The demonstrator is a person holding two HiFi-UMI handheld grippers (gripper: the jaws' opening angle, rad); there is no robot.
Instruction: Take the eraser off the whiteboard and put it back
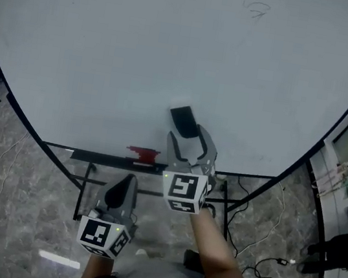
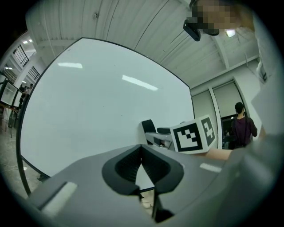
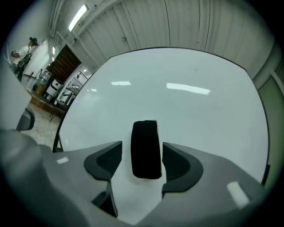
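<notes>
A black eraser (image 1: 183,120) (image 3: 145,150) sticks upright on the lower part of the whiteboard (image 1: 175,50). My right gripper (image 1: 189,136) (image 3: 142,150) is open and points at the board, its jaws on either side of the eraser. White board shows between the eraser and each pad (image 3: 106,158), so nothing is gripped. My left gripper (image 1: 129,182) (image 2: 141,148) is shut and empty, held lower left and further back from the board. In the left gripper view the eraser (image 2: 148,128) shows just beyond the right gripper's marker cube (image 2: 193,135).
A red object (image 1: 143,154) lies on the board's tray ledge (image 1: 109,157), left of the right gripper. A faint scribble (image 1: 257,9) marks the board's top right. Cables (image 1: 259,260) trail on the marbled floor. A person (image 2: 242,128) stands far off at the right.
</notes>
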